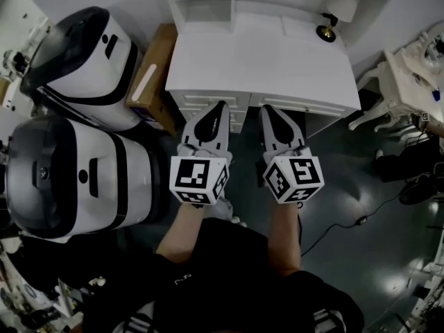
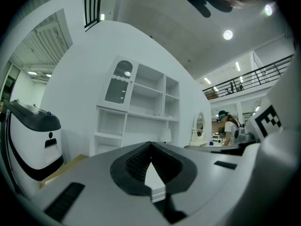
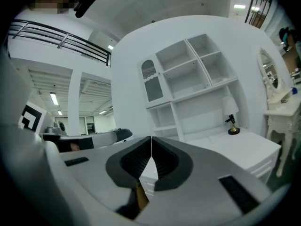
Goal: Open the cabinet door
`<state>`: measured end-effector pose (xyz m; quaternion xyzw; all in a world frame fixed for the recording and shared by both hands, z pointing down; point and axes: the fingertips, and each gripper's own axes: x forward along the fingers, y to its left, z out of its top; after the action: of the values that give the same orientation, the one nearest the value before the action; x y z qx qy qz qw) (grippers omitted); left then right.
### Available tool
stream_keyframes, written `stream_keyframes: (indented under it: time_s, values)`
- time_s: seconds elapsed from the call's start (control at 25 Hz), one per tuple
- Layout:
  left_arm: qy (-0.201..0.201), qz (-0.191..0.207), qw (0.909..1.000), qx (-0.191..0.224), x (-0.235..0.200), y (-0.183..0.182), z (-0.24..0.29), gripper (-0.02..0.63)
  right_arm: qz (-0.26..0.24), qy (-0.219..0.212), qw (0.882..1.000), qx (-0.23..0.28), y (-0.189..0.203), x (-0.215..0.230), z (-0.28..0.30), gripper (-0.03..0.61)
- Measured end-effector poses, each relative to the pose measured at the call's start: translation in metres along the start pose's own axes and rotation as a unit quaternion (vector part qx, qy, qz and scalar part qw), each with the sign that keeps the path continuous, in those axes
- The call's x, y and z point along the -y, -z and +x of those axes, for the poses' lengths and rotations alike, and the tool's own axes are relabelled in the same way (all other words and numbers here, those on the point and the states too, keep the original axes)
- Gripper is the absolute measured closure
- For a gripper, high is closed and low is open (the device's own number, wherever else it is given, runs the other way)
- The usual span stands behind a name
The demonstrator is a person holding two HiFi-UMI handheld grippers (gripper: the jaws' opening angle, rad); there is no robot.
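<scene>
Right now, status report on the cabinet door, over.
Left hand-held gripper, right hand-held gripper: shut, empty. Cabinet door closed. White desk stands between.

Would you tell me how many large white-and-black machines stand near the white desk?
2: one machine beside the cardboard box, a second machine nearer the person; others may be hidden.

White cabinet (image 1: 208, 5) and surface (image 1: 263, 61); grey left gripper (image 1: 220, 106) and right gripper (image 1: 267, 109), with black ribbed pads (image 2: 136, 163) and black-and-white square-marker cubes (image 1: 200, 179); white machines (image 1: 90, 61) banded black; tan box (image 1: 154, 68); dark grey floor (image 1: 374, 248).
</scene>
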<state>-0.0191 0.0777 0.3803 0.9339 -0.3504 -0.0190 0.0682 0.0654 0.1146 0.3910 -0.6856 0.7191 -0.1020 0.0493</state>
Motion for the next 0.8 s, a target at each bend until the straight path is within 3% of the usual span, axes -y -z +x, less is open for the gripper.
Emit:
stream_keyframes:
  time_s: [0.28,0.44,0.64,0.8]
  values:
    - [-0.013,-0.018,0.9995,0.023,-0.038,-0.023,0.019,0.603,-0.018,-0.004,1.000,-0.009,-0.010,-0.009,0.042,0.557]
    - [0.006,-0.022,0.9985,0.050,-0.050,-0.044,0.030,0.603,-0.033,-0.023,0.999,-0.017,-0.014,-0.028,0.072,0.556]
    - [-0.006,-0.045,0.9978,0.049,-0.082,-0.036,0.031,0.603,-0.042,-0.036,0.998,-0.028,-0.007,-0.047,0.097,0.556]
    - [-0.010,-0.040,0.9976,0.056,-0.103,-0.046,0.035,0.603,-0.053,-0.046,0.997,-0.020,-0.017,-0.060,0.113,0.557]
